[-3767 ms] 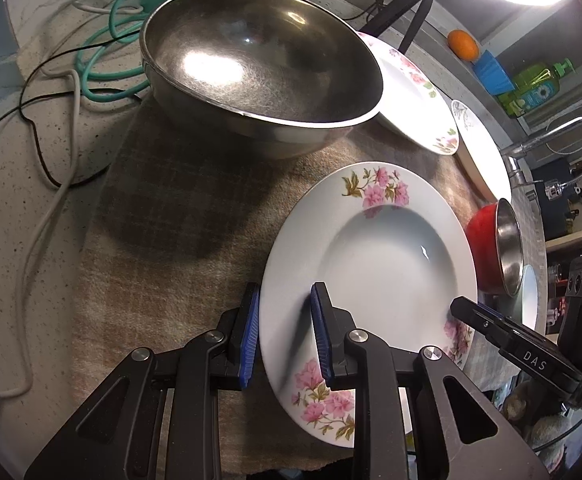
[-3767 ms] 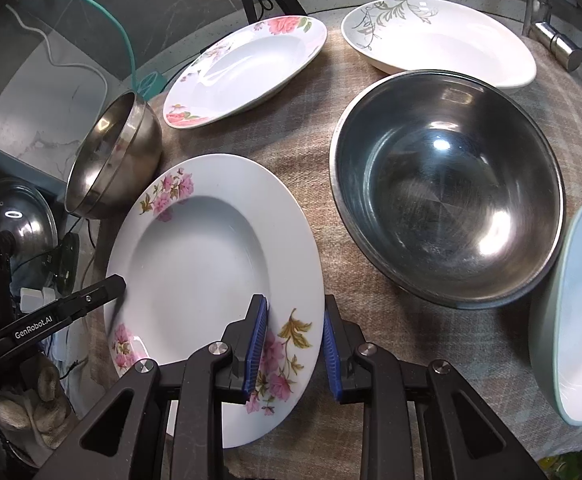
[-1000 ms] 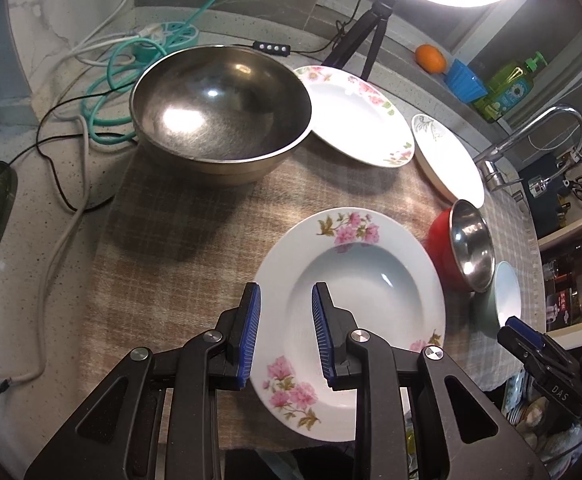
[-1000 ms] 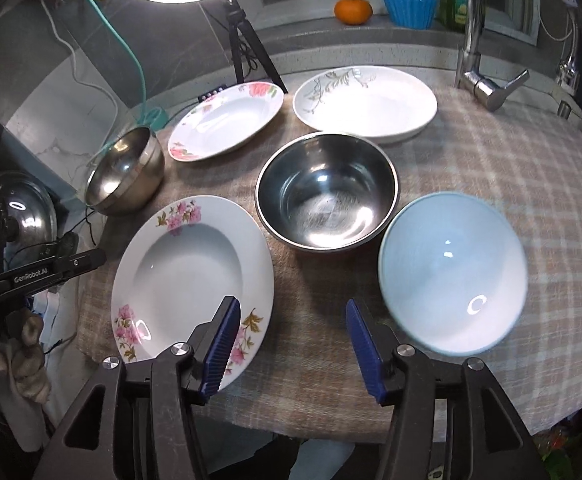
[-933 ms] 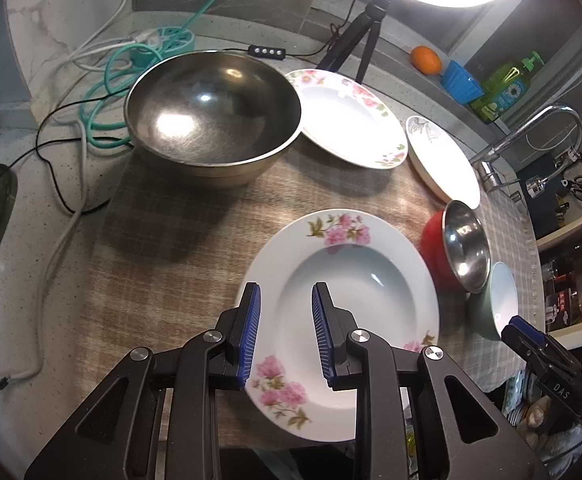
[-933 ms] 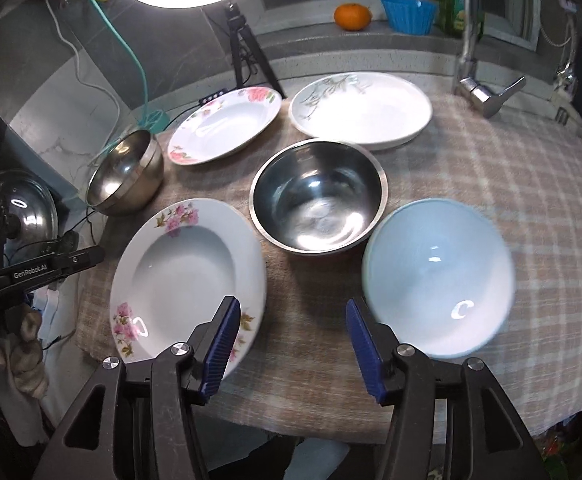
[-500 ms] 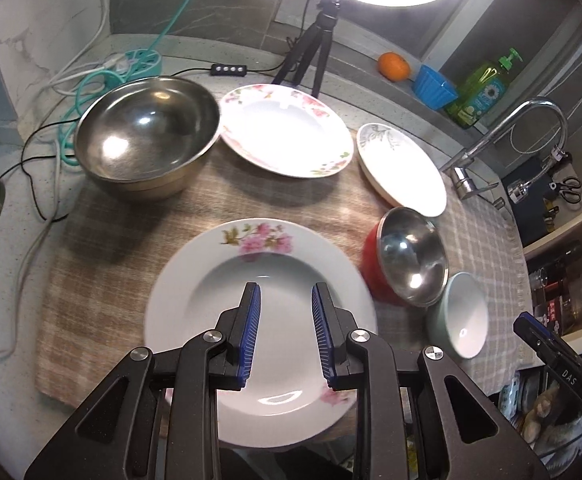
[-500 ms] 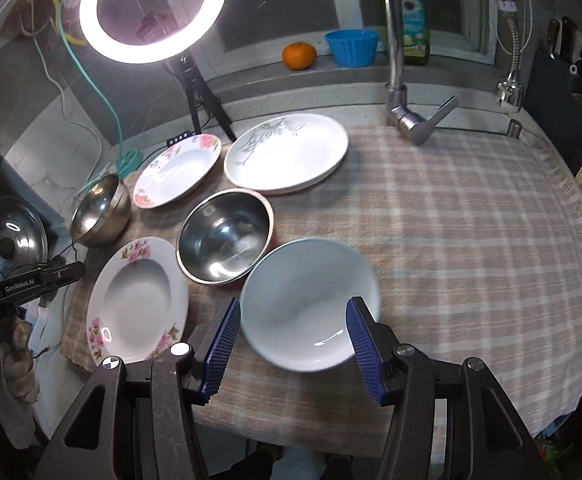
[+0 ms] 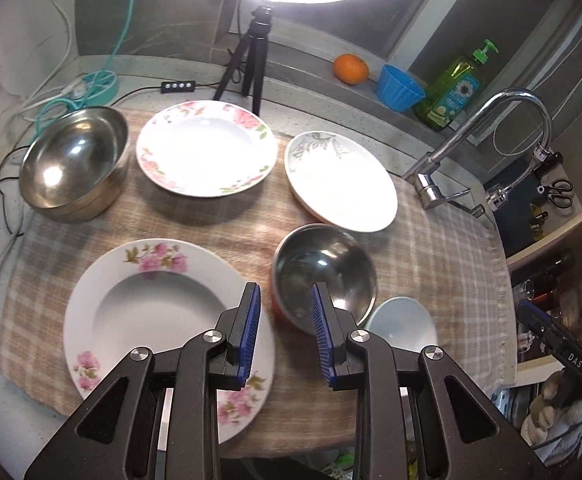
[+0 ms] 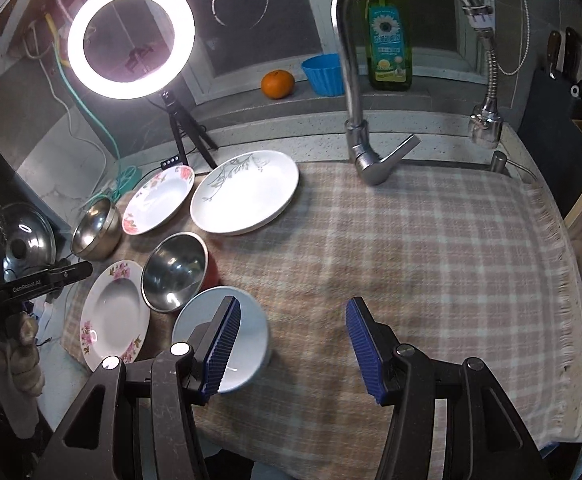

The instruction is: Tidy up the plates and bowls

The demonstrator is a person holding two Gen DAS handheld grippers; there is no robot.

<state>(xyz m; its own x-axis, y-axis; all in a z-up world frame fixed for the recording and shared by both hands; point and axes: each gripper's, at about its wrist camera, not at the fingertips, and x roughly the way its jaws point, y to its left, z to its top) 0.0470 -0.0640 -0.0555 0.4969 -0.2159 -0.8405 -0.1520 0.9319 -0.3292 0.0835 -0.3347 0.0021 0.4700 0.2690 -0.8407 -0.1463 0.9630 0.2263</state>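
A pink-flowered deep plate (image 9: 151,312) lies at the near left of the checked cloth (image 9: 431,264). Beside it stand a red bowl with a steel inside (image 9: 323,276) and a pale blue bowl (image 9: 403,324). Further back are a second pink-flowered plate (image 9: 207,148), a white plate with a grey leaf print (image 9: 339,180) and a large steel bowl (image 9: 75,164). My left gripper (image 9: 285,332) is open and empty, raised above the near plate's right rim. My right gripper (image 10: 291,344) is wide open and empty, raised above the cloth beside the pale blue bowl (image 10: 227,340).
A ring light on a tripod (image 10: 131,36) stands behind the plates. A tap (image 10: 367,160) rises at the back of the cloth. An orange (image 10: 277,84), a blue cup (image 10: 323,74) and a green soap bottle (image 10: 389,36) sit on the ledge. Cables (image 9: 71,92) lie at the far left.
Both grippers have let go of the near flowered plate and risen away from the table. The left jaws have opened a little wider. The right gripper has swung right.
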